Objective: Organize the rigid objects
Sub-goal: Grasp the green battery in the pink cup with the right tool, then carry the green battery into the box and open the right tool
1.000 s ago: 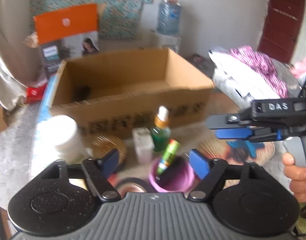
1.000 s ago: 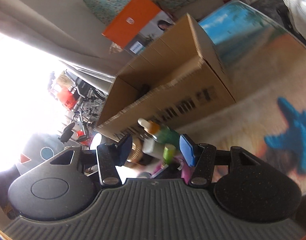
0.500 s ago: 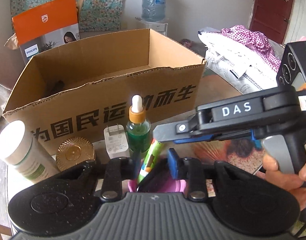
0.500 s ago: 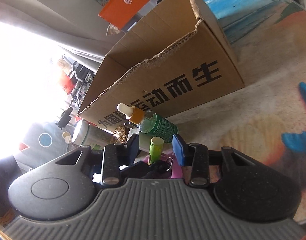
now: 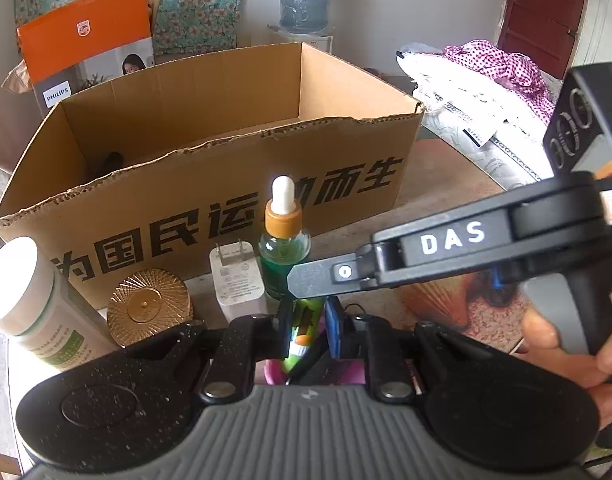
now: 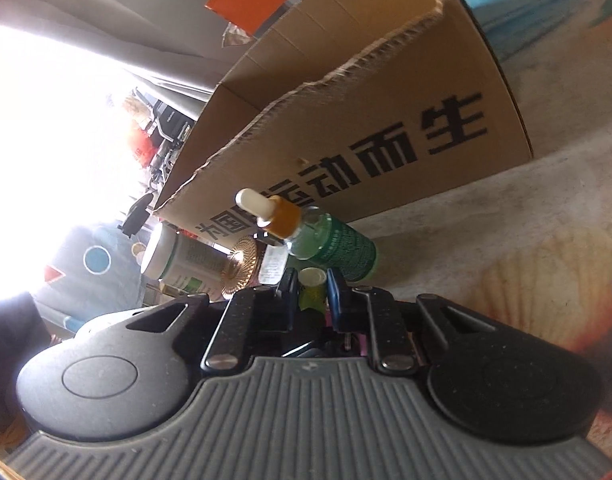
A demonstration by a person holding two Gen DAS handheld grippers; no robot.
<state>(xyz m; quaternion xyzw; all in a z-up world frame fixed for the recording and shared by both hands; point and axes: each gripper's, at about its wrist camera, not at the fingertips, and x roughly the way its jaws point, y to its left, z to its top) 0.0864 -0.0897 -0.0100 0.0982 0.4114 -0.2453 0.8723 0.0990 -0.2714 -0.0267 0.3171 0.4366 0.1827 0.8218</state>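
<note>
A green tube [image 5: 306,320] with a yellow-green cap [image 6: 312,278] stands tilted in a pink cup [image 5: 270,372]. My left gripper [image 5: 308,332] is closing its jaws, and the blue pads press on the tube's middle. The right gripper [image 6: 312,286] is closing its jaws too, with the pads against the tube just below its cap. In the left wrist view one black right finger [image 5: 326,276] reaches in from the right above the left jaws. An open cardboard box [image 5: 226,200] with black print stands just behind.
Between cup and box stand a green dropper bottle [image 5: 284,240], a white charger [image 5: 238,276], a gold round lid [image 5: 148,306] and a white jar [image 5: 38,300]. A hand [image 5: 566,340] holds the right gripper's handle. An orange carton [image 5: 86,40] stands behind the box; bedding [image 5: 486,92] is piled at the right.
Both grippers came down and in toward the pink cup. Both stood open a second ago and now sit closed on the green tube.
</note>
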